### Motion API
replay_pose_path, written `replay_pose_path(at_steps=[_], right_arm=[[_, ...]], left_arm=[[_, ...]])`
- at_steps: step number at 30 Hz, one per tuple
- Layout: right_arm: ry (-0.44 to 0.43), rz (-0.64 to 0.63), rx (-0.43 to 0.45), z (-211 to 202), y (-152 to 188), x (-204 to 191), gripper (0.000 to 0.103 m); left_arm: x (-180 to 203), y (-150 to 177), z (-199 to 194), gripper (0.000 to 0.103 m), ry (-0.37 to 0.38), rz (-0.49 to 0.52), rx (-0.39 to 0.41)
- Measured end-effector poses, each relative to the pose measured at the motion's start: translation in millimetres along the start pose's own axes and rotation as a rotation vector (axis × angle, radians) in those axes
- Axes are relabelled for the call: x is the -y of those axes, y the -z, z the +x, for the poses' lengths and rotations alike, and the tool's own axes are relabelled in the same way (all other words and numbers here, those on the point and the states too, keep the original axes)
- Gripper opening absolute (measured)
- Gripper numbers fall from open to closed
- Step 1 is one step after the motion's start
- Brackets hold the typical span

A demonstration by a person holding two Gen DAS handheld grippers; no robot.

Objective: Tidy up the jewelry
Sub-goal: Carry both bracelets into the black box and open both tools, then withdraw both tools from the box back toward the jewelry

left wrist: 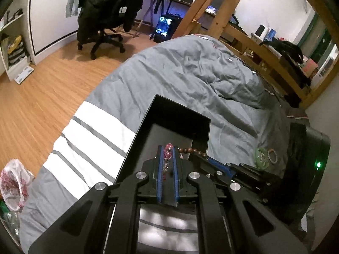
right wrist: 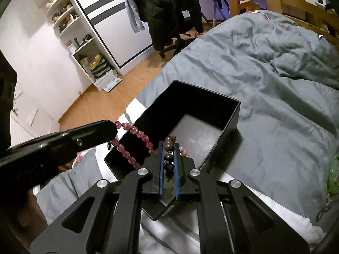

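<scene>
An open black box point(left wrist: 182, 114) point(right wrist: 211, 103) lies on the grey bed cover. My left gripper point(left wrist: 167, 149) is shut on a pink bead bracelet point(left wrist: 168, 148) and holds it over the box's near left edge; the bracelet hangs as a loop in the right wrist view point(right wrist: 135, 144). My right gripper point(right wrist: 169, 146) is shut on a brown bead bracelet point(right wrist: 170, 142) above the box's near end; its beads also show in the left wrist view point(left wrist: 190, 150). A green bangle point(left wrist: 261, 158) and a pale bead bracelet point(left wrist: 273, 155) lie on the cover to the right.
The grey bed cover point(left wrist: 190, 74) has white stripes at its near end point(left wrist: 93, 131). A wooden bed frame point(left wrist: 260, 48) runs along the far right. A chair with a black jacket point(left wrist: 106, 10) stands on the wood floor. A patterned bag point(left wrist: 12, 182) lies at left.
</scene>
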State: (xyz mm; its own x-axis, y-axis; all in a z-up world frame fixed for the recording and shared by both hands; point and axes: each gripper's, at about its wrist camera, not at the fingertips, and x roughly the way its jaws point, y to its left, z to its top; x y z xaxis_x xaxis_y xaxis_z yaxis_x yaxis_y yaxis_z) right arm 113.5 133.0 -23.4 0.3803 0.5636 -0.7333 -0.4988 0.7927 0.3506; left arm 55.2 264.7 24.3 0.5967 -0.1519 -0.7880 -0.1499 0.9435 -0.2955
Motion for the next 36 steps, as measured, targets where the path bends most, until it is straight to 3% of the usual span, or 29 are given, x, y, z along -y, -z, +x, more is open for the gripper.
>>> replay_pose_path(at_steps=[5, 7, 9, 10, 12, 16, 17, 20, 23, 32, 36], right_arm=[[0.008, 0.004, -0.033, 3, -5, 4, 0.010], [-0.001, 0.009, -0.045, 4, -5, 5, 0.010], [0.007, 0.005, -0.039, 3, -4, 6, 0.015], [-0.004, 0.009, -0.040, 2, -5, 7, 0.022], [-0.003, 0.017, -0.017, -3, -5, 8, 0.065], [0.022, 0.032, 0.026, -16, -7, 16, 0.069], [0.036, 0.026, 0.031, -18, -7, 17, 0.072], [0.137, -0.037, 0.069, -32, 2, 20, 0.093], [0.201, -0.086, 0.096, -44, 12, 25, 0.094], [0.278, -0.045, 0.123, -94, 37, 75, 0.094], [0.339, -0.009, 0.133, -130, 53, 116, 0.094]], left_arm=[[-1, -1, 0, 0.009, -0.020, -0.012, 0.011], [-1, -1, 1, 0.017, -0.027, -0.013, 0.009], [-1, -1, 1, 0.042, -0.042, -0.014, 0.014], [-1, -1, 0, 0.047, -0.054, -0.012, 0.024], [-2, -2, -4, 0.063, -0.056, -0.018, 0.042], [-4, -3, -11, 0.070, -0.048, -0.033, 0.070], [-4, -2, -10, 0.076, -0.047, -0.032, 0.069], [7, 0, -11, 0.087, -0.070, 0.017, 0.088], [21, 2, -12, 0.091, -0.077, 0.065, 0.101], [75, 19, -3, 0.091, -0.036, 0.186, 0.139], [118, 29, 16, 0.091, 0.060, 0.248, 0.087]])
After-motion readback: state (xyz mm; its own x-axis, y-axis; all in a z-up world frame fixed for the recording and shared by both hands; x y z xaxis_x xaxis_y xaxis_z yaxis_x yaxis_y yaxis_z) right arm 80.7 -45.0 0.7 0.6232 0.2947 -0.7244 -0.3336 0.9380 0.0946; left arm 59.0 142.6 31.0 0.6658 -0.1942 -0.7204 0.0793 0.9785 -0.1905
